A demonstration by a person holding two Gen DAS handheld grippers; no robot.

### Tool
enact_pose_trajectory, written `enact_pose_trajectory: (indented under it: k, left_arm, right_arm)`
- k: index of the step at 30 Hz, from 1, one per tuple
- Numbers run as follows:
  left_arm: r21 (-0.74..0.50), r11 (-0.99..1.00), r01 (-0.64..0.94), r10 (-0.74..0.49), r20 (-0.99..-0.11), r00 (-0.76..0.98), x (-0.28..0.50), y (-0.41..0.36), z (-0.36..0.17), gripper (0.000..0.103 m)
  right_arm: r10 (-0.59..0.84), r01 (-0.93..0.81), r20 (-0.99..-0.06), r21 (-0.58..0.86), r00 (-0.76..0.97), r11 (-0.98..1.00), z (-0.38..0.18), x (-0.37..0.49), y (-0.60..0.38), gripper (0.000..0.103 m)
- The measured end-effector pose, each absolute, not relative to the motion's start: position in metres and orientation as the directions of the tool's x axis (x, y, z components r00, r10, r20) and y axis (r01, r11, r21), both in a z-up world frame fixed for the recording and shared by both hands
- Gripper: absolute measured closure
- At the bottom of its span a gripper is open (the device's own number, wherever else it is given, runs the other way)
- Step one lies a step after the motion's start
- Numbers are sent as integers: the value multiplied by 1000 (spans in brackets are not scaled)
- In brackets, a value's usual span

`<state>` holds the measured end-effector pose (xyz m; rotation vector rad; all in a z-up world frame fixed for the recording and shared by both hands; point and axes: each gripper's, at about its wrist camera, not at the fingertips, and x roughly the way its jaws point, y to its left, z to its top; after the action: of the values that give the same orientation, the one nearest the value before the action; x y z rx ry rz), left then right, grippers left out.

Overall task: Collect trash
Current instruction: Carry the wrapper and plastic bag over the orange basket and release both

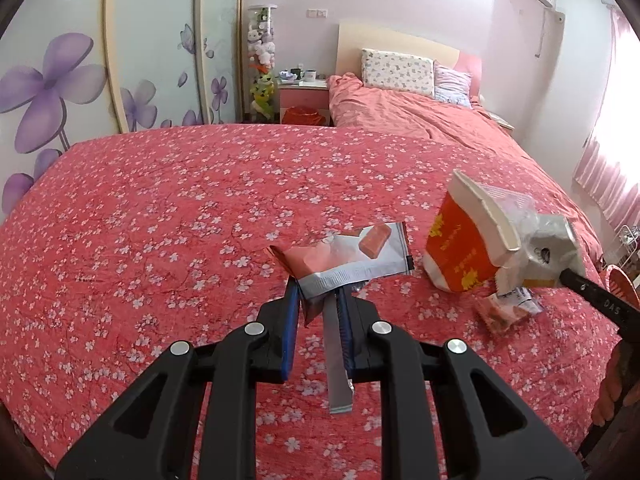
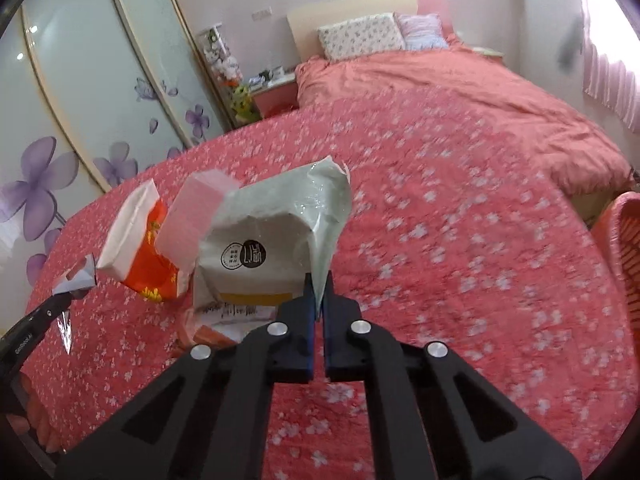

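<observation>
My left gripper (image 1: 318,294) is shut on a silver and pink snack wrapper (image 1: 348,258) and holds it above the red flowered bedspread (image 1: 160,216). My right gripper (image 2: 319,294) is shut on a grey-white plastic bag (image 2: 276,236) with a round black logo, lifted over the bed. An orange and white carton (image 2: 142,248) and a pink packet (image 2: 192,216) stand just left of that bag. The carton (image 1: 460,240) and the bag (image 1: 548,248) also show in the left wrist view. A small pink wrapper (image 1: 506,310) lies on the bedspread under the bag.
A pink plastic basket (image 2: 624,248) stands at the bed's right edge. Pillows (image 1: 398,68) and a pink duvet (image 1: 420,112) lie at the far end. A nightstand (image 1: 304,92) and a flowered wardrobe (image 1: 80,80) are at the left.
</observation>
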<state>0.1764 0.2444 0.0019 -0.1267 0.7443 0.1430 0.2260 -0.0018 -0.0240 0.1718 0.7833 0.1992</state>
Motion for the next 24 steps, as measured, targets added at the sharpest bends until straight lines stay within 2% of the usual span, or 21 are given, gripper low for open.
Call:
enact_pose_trajectory:
  k: [10, 24]
  left_arm:
    - [-51, 994, -94, 37, -661, 749, 168, 206, 19, 85]
    - [-37, 994, 100, -101, -634, 766, 164, 108, 36, 85]
  right_arm:
    - [80, 13, -643, 139, 762, 990, -1, 187, -59, 99]
    - [-67, 195, -598, 152, 799, 969, 11, 128, -161, 99]
